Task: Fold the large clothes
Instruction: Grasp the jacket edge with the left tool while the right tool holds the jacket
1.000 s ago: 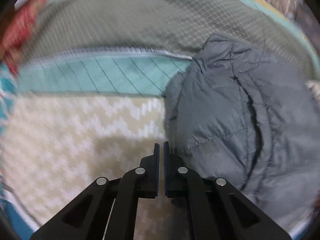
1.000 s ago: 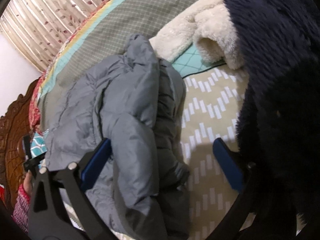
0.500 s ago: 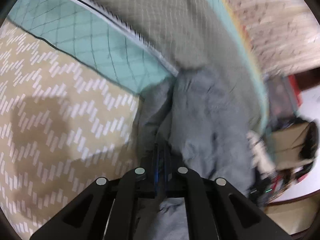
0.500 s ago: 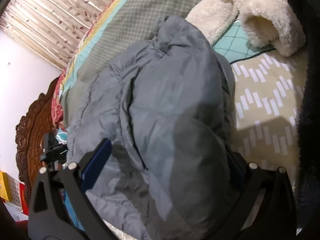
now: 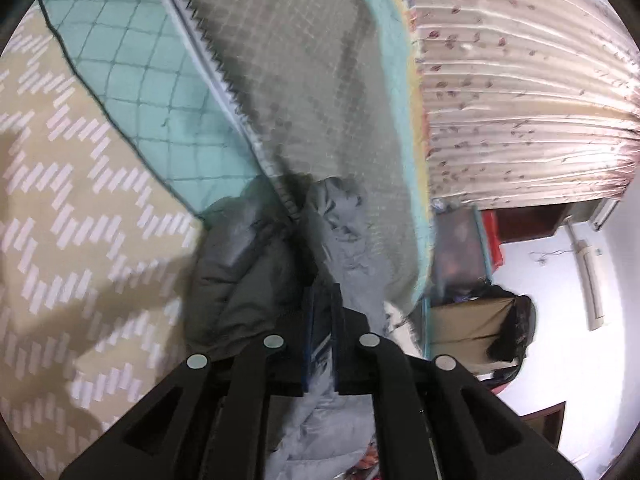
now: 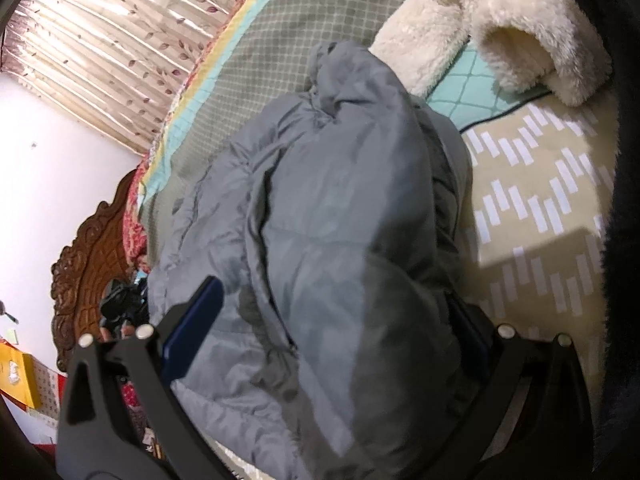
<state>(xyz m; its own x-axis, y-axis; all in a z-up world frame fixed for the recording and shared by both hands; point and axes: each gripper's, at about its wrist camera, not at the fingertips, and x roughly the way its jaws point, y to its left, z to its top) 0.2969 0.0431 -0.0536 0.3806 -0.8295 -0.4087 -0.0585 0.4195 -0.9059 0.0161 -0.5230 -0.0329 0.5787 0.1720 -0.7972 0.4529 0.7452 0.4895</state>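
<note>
A grey puffer jacket (image 6: 332,216) lies bunched on the patterned bedspread (image 6: 532,208). My right gripper (image 6: 328,328) is wide open, its blue-padded jaws straddling the jacket's near end; the right pad is mostly hidden behind the fabric. In the left wrist view my left gripper (image 5: 320,320) is shut on a fold of the same jacket (image 5: 248,272), with grey fabric pinched between the pads and running back under the fingers.
A cream fleece garment (image 6: 500,32) and a dark fuzzy garment (image 6: 624,184) lie at the right of the bed. A carved wooden headboard (image 6: 84,280) and curtains (image 6: 120,40) stand beyond. A cardboard box (image 5: 468,332) sits off the bed's edge.
My left gripper has swung right onto the jacket and closed on a fold of it. My right gripper has moved forward over the jacket, still open.
</note>
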